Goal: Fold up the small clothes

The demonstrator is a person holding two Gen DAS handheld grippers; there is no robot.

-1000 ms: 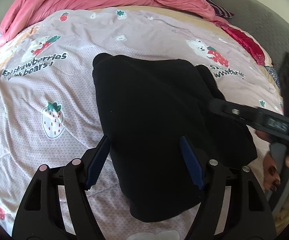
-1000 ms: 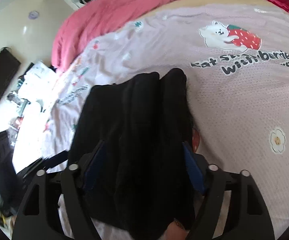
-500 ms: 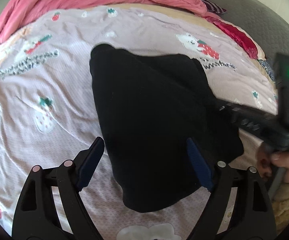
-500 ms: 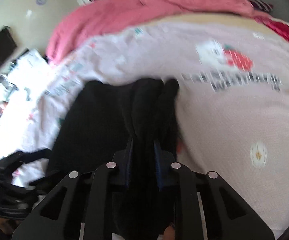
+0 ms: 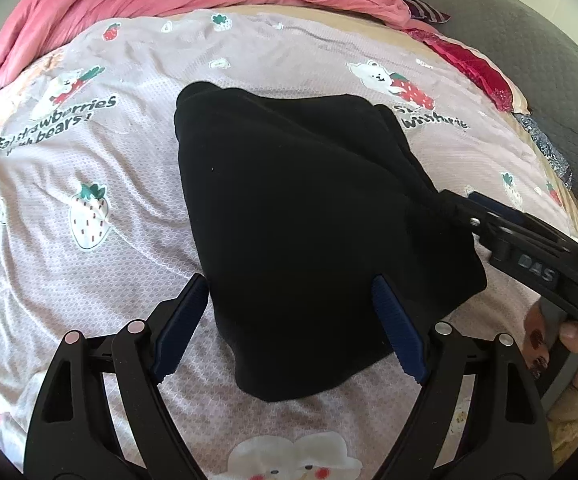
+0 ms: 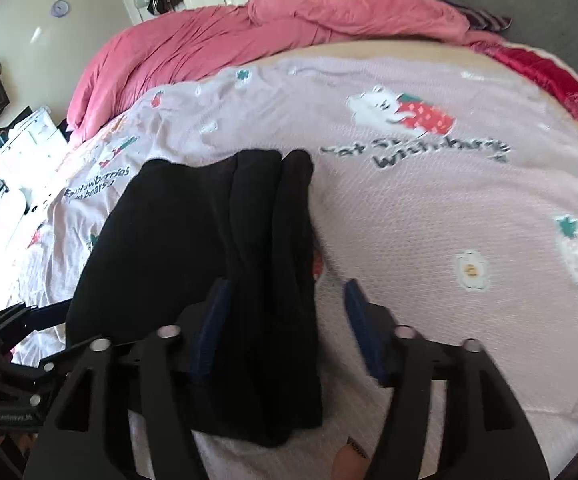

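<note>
The black garment (image 5: 301,216) lies folded on the bedspread (image 5: 89,168), long axis running away from me. My left gripper (image 5: 289,320) straddles its near end, fingers spread, gripping nothing. My right gripper (image 6: 285,320), also spread, sits over its right edge.

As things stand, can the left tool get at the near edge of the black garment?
Probably yes. The left tool is open, with the black garment lying between its fingers on the bedspread. Nothing covers that near edge; the right tool is at the garment's right side.
</note>
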